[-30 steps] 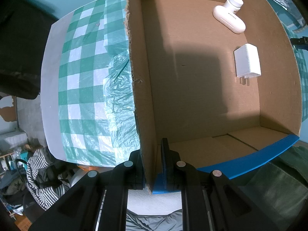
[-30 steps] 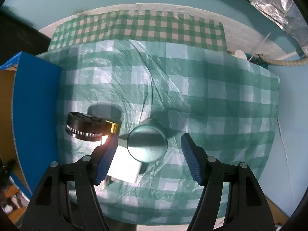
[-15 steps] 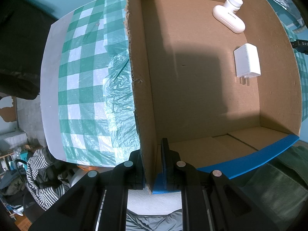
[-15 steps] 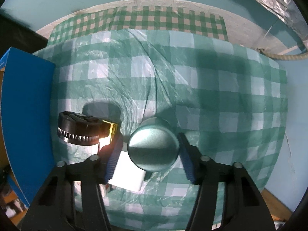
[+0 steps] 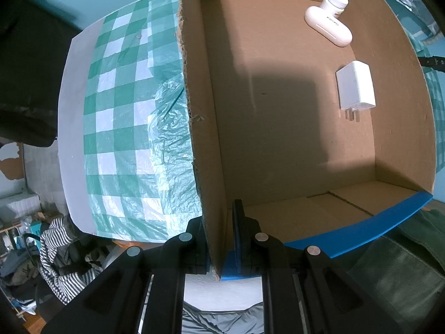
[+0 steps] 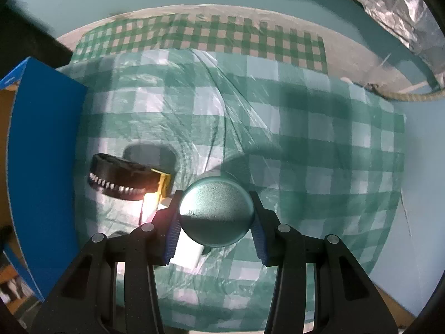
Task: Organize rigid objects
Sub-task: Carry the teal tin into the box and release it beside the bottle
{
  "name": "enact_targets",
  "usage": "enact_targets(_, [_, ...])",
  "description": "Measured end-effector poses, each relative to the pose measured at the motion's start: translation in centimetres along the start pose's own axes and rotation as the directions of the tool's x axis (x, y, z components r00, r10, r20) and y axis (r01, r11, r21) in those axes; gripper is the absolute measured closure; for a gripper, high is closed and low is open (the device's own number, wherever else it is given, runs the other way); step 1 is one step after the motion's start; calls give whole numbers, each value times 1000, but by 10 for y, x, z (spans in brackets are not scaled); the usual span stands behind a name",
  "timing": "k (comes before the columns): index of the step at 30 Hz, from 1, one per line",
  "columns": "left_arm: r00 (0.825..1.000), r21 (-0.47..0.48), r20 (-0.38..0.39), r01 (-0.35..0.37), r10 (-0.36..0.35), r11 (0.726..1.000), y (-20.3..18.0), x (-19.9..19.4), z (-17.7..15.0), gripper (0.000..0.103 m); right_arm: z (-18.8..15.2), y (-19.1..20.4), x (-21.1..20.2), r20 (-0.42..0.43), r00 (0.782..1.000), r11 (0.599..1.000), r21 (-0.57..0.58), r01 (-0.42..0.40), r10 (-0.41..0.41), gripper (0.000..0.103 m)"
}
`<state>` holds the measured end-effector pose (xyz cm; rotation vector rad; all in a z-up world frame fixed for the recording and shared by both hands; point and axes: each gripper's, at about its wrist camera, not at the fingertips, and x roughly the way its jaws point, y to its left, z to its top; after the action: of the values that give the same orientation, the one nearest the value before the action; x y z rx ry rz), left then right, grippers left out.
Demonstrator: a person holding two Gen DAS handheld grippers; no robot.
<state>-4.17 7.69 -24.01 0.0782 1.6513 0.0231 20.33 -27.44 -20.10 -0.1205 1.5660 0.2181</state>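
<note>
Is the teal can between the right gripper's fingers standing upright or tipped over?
Upright: the teal can shows its round top face-on to the downward-looking right gripper, whose jaws are closing around it.

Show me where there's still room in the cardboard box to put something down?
Most of the box floor is bare, from the wall the left gripper pinches across to the white charger. The crowded bit is the far right corner, where the white case lies against a small white bottle.
</note>
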Motion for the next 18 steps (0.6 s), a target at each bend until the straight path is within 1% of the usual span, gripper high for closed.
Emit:
enact_targets(9, [1000,2,4,-2,2,1000,-2,-2,0,91,1,17,-30,16,1000,998,-65,14,-13,59])
enact_targets(18, [1000,0,6,2,-2,1000,-2,-2,1,90,1,45,-65,50,998,989,-149,-18,25,59])
